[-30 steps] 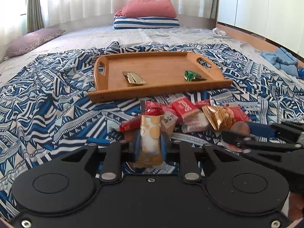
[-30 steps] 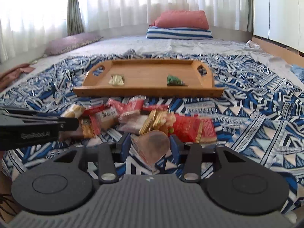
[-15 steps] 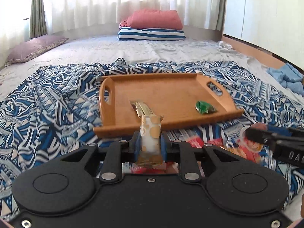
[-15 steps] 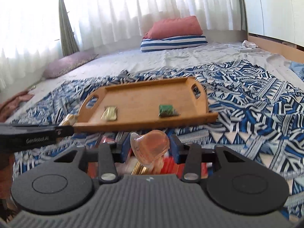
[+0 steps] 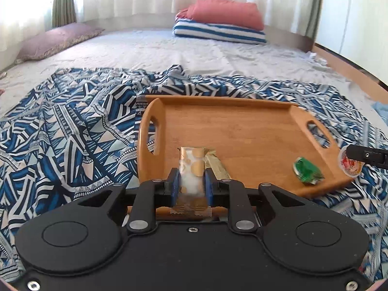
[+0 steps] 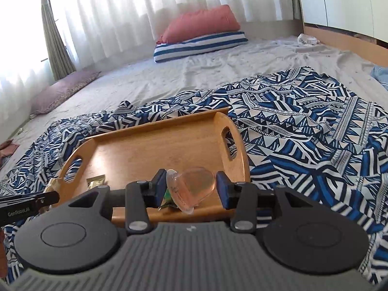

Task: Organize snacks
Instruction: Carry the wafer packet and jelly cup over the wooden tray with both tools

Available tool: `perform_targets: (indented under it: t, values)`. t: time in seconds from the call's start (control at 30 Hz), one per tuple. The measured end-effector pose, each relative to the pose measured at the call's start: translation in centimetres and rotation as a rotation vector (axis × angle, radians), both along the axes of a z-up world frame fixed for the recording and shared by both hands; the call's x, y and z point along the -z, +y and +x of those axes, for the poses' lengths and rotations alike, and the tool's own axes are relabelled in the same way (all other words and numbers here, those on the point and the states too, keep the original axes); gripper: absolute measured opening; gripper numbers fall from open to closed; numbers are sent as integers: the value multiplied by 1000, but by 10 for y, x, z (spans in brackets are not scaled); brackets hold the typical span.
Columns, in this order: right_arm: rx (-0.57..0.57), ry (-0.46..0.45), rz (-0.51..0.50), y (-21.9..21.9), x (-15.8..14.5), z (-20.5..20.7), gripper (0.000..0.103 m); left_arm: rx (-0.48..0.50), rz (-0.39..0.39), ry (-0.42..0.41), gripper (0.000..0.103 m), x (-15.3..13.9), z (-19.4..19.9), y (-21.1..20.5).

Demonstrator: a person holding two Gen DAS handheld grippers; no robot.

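Note:
My left gripper [image 5: 191,184] is shut on a white and gold dotted snack bar [image 5: 191,169], held upright over the near left part of the wooden tray [image 5: 242,126]. A gold wrapper [image 5: 217,166] and a green wrapper [image 5: 306,169] lie in the tray. My right gripper [image 6: 191,189] is shut on a clear pinkish jelly cup [image 6: 194,186], held over the tray's [image 6: 150,150] near right part. In the left wrist view the cup's red and white lid [image 5: 349,165] shows at the tray's right edge. The snack pile is out of view.
The tray rests on a blue and white patterned cloth [image 5: 72,131] over a grey mattress [image 5: 145,51]. Red and striped pillows [image 5: 220,21] lie at the back, a purple pillow [image 5: 55,40] at the back left. Curtains [image 6: 145,12] hang behind.
Both grippers have lifted their snacks from the pile and moved forward over the tray. The pile has dropped out of view.

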State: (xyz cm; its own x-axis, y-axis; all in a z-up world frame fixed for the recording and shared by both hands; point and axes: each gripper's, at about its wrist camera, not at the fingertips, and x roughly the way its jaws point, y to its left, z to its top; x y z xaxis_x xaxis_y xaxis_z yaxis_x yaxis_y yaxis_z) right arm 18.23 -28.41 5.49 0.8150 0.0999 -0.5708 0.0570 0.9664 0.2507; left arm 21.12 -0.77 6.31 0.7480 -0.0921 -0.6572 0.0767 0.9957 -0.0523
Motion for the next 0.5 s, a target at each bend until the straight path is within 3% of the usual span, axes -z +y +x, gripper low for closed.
perform_targets:
  t: [0.3,0.5]
  values:
    - [8,61,-29,1,26,43,48,-18,26,53,21,23,34,-5]
    - [15,86,9,-2,41,51,48,-15,30,69,21,34,42,-11]
